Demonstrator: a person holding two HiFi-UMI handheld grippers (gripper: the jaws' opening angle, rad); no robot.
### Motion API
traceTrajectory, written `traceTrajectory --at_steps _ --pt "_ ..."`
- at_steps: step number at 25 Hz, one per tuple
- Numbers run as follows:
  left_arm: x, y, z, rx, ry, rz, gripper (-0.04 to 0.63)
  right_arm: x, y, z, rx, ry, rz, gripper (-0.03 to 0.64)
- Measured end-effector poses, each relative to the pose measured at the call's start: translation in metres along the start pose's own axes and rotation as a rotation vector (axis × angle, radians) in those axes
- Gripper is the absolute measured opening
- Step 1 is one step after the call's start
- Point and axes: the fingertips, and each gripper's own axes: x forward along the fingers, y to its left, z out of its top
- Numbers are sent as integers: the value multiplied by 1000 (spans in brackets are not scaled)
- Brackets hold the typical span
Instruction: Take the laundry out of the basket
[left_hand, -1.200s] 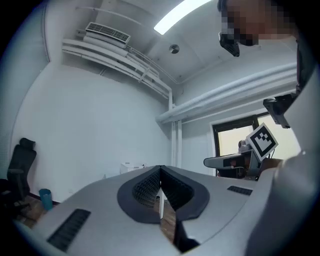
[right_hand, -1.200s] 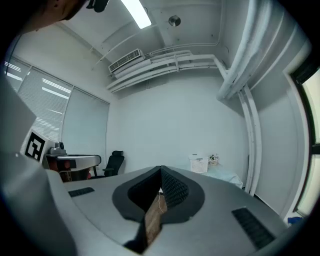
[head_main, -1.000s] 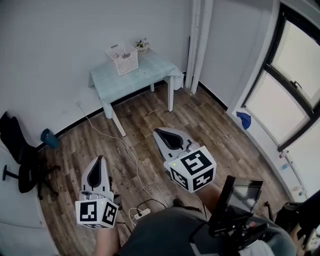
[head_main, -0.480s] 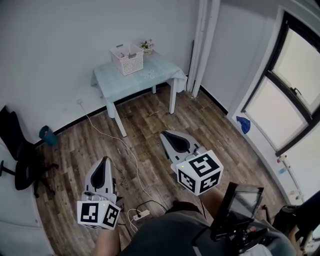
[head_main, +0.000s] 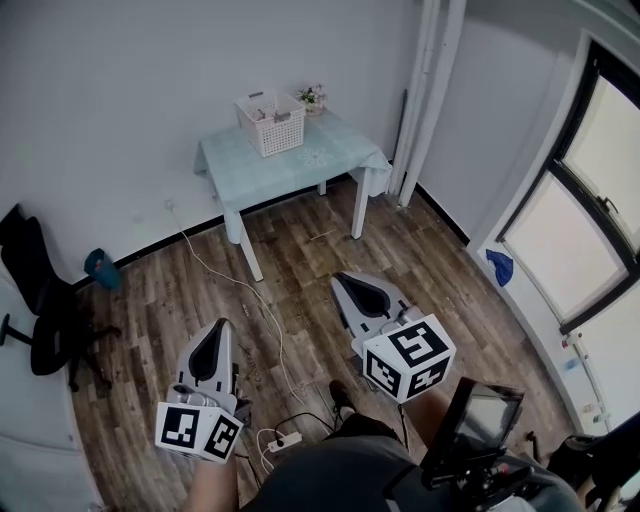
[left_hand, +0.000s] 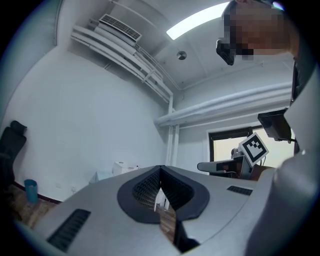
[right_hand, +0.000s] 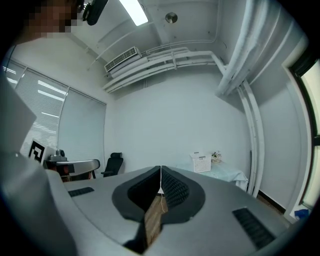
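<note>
Head view: basket (head_main: 272, 123) well apart from left claw (head_main: 221, 324), right claw (head_main: 341, 278), both closed, empty.

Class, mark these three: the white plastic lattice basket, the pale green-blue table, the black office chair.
white plastic lattice basket (head_main: 279, 134), head view, front wall.
pale green-blue table (head_main: 262, 172), head view, bare tabletop.
black office chair (head_main: 52, 338), head view, seat.

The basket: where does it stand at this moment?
In the head view the basket stands at the top centre, on the back part of the light table, just left of a small plant.
</note>
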Motion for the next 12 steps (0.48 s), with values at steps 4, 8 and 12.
traceTrajectory --at_steps 4,8,12 --pt "36 10 2 39 3 40 9 30 -30 4 16 -9 24 17" --pt "81 18 7 59 4 59 9 60 -63 14 19 -21 47 17" --pt "131 23 7 59 11 75 9 88 -101 27 9 -27 69 17"
